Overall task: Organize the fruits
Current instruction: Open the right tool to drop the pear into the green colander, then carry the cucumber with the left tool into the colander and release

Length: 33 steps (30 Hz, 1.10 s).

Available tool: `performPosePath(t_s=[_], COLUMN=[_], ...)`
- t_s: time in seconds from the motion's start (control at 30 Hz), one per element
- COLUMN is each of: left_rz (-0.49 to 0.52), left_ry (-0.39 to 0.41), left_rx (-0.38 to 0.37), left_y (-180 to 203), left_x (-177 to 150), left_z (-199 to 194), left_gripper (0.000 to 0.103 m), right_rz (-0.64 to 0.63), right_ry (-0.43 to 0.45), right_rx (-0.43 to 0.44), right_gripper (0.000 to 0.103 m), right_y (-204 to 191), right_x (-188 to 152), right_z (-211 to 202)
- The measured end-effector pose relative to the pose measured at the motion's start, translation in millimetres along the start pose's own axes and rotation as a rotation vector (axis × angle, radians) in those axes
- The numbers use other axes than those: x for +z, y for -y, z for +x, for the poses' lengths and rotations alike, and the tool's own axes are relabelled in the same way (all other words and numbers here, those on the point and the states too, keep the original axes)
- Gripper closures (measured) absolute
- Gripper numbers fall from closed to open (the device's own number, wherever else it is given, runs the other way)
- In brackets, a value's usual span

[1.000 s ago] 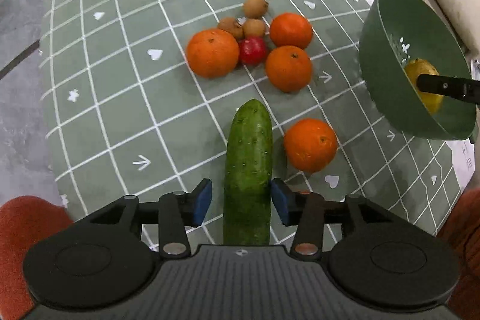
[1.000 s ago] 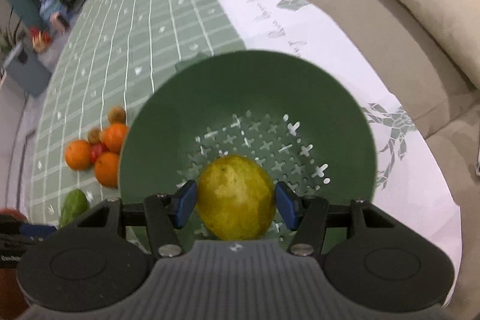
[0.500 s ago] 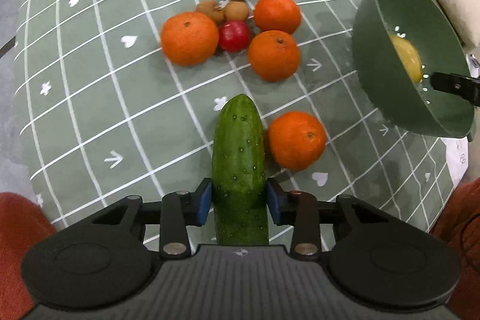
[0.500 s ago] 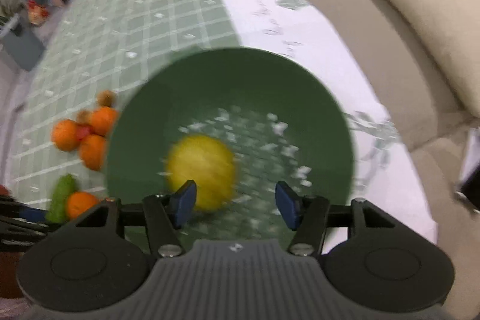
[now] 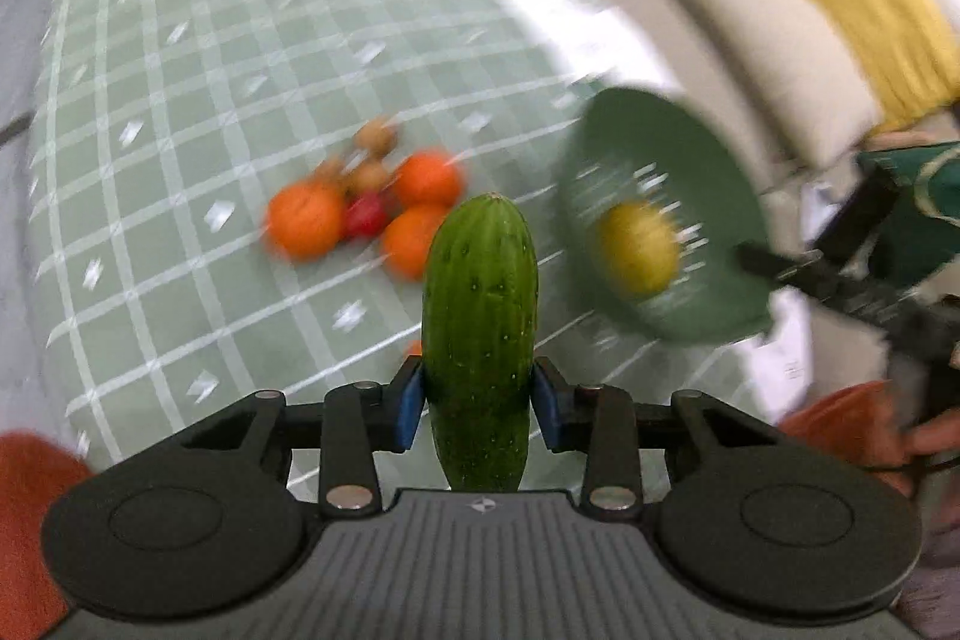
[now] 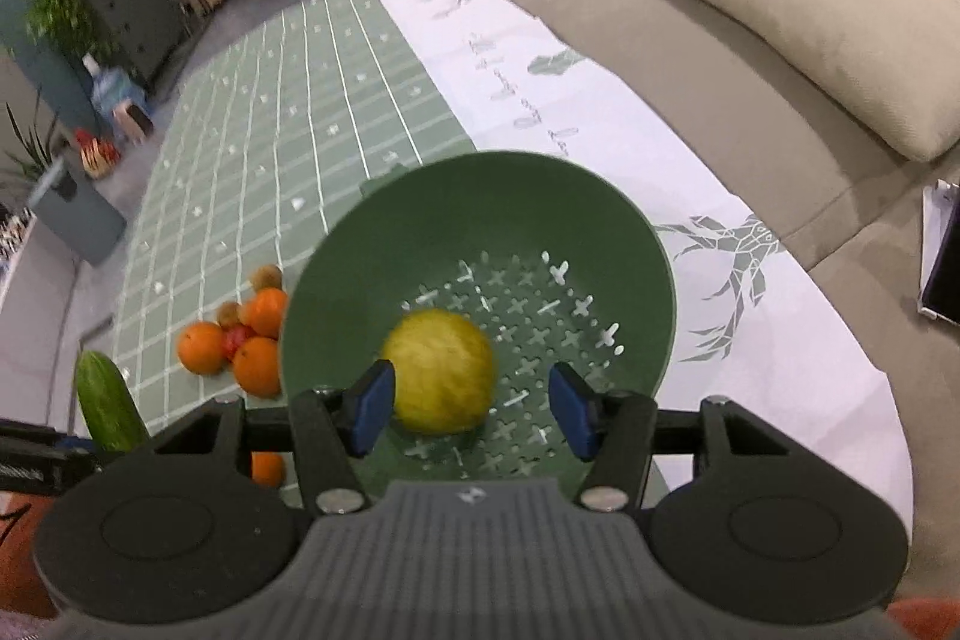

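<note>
Cucumber squeezed tight in the left hand-held gripper (image 5: 480, 403).

The blue pads press on both sides of the cucumber (image 5: 480, 334), which is up off the green checked cloth (image 5: 180, 100), its long way pointing straight out from the gripper. The right hand-held gripper (image 6: 474, 409) has its jaws apart and holds nothing; a yellow fruit (image 6: 441, 370) sits in the green bowl (image 6: 480, 196) just past them. Oranges (image 5: 306, 220) bunch together on the cloth, with lots of bare cloth around them. A sofa (image 6: 720, 70) runs along the cloth's far edge.
</note>
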<state>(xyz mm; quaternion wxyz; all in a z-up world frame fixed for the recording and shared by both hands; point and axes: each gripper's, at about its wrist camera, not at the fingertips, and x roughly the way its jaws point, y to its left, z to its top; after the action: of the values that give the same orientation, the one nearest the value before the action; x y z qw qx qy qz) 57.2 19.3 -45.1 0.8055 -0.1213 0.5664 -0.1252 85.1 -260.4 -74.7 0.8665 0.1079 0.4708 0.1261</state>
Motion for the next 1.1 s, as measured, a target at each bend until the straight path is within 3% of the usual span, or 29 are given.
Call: performPosePath(t_s=[0.27, 0.4, 0.57, 0.7, 1.1], left_rz=[0.125, 0.165, 0.136, 0.146, 0.081], left_ry=[0.113, 0.127, 0.043, -0.01, -0.11], left_rx=[-0.136, -0.165, -0.189, -0.184, -0.138], left_y=[78, 107, 121, 127, 105], left_x=[46, 60, 77, 82, 94], left_z=[-17, 6, 53, 77, 123], left_gripper=[0.061, 0.061, 0.061, 0.061, 0.061], right_rz=[0.034, 0.051, 0.026, -0.002, -0.045], right_ry=[0.081, 0.089, 0.074, 0.057, 0.004], right_rx=[-0.021, -0.037, -0.075, -0.095, -0.084], right_gripper=[0.049, 0.061, 0.076, 0.081, 0.082], right_y=[9, 15, 18, 23, 21], right_x=[-1, 3, 10, 11, 18], right_z=[-23, -26, -18, -11, 23])
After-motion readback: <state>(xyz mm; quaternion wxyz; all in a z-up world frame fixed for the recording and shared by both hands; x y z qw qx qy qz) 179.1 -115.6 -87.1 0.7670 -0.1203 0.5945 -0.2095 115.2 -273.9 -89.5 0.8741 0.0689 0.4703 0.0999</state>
